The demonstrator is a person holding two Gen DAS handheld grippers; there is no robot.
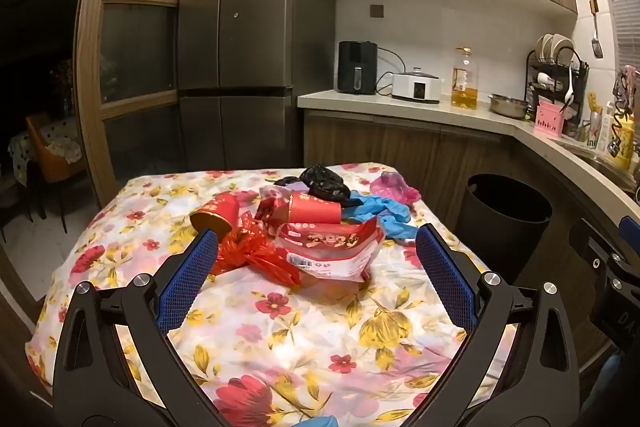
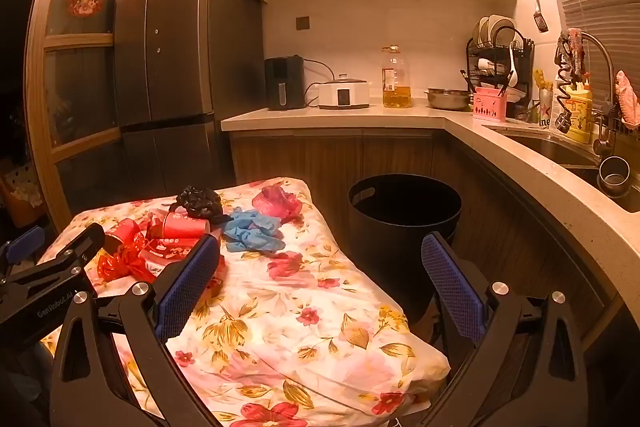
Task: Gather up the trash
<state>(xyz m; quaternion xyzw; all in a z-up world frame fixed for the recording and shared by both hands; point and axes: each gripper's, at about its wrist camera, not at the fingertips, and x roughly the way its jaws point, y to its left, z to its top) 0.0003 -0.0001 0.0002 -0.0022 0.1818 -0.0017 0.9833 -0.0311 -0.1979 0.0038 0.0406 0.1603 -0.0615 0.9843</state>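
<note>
A heap of trash lies on the flowered tablecloth (image 1: 312,339): two red paper cups (image 1: 214,213) (image 1: 316,211), a crumpled red plastic bag (image 1: 252,253), a red-and-white snack wrapper (image 1: 336,247), a black bag (image 1: 324,181), blue gloves (image 1: 384,211) and a pink bag (image 1: 394,183). My left gripper (image 1: 318,255) hovers open just before the wrapper and red bag, touching nothing. My right gripper (image 2: 320,259) is open over the table's right edge, the blue gloves (image 2: 250,229) ahead to its left. A black bin (image 2: 404,219) stands on the floor right of the table.
A fridge (image 1: 248,27) stands behind the table. The L-shaped counter (image 2: 340,115) carries an air fryer, a cooker, an oil bottle, a dish rack and a sink (image 2: 560,151). A wooden glass door (image 1: 132,47) is at the left.
</note>
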